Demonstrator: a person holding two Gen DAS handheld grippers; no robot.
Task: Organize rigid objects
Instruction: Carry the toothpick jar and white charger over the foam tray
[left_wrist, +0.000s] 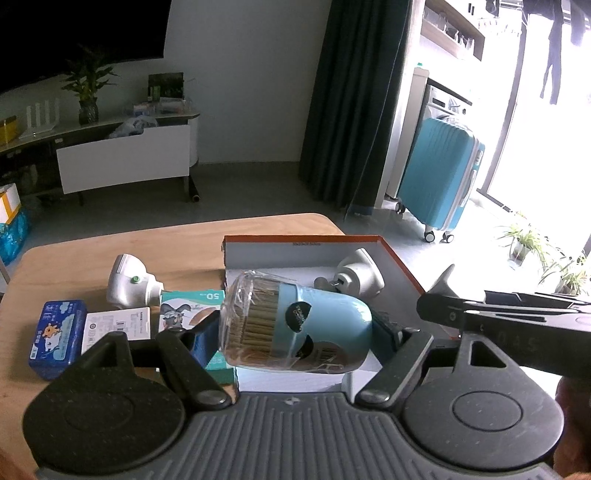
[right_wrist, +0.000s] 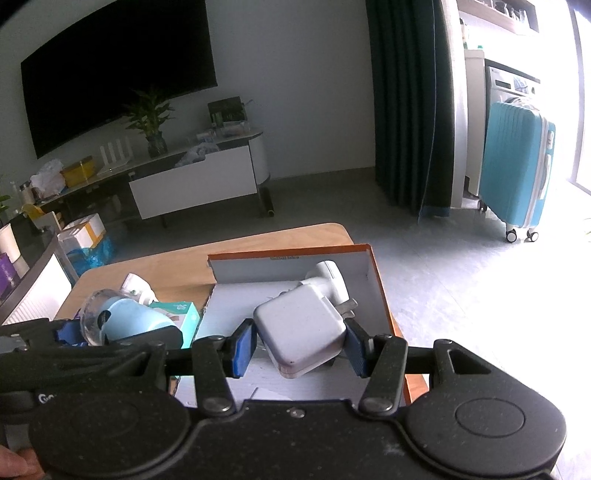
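Two grippers loaded, both over the orange-rimmed box (right_wrist: 376, 280) at the right end of the wooden table (left_wrist: 74, 254).

Left gripper (left_wrist: 295, 332): jaws set wide, blue pads clamped on a light-blue toothpick dispenser (left_wrist: 314, 325) with a clear lid. Dispenser lies on its side across the fingers, lid toward 9 o'clock, toothpicks visible through the plastic. It sits over the box's near-left edge; contact with the box floor can't be told.

Right gripper (right_wrist: 301, 341): jaws at their narrowest, blue pads (right_wrist: 242, 349) pressing both sides of a white charger block (right_wrist: 301, 328). Block is tilted, prongs pointing toward 1 o'clock. It hangs over the box interior; touching the bottom or not, can't tell.

Already in the box, at 12 o'clock from the charger block: one white plug adapter (right_wrist: 328, 280), lying against the far wall.

Loose on the table, at 9–10 o'clock from the left gripper:
- second white adapter (left_wrist: 129, 282) with a green dot, on its side
- teal carton (left_wrist: 192, 310) marked 50, just beside the box's left wall
- small white box (left_wrist: 116, 326) with a barcode
- blue tin (left_wrist: 57, 338) with a cartoon print, leftmost, touching the small white box

Right gripper's body shows in the left wrist view at 3 o'clock, near the box's right rim.
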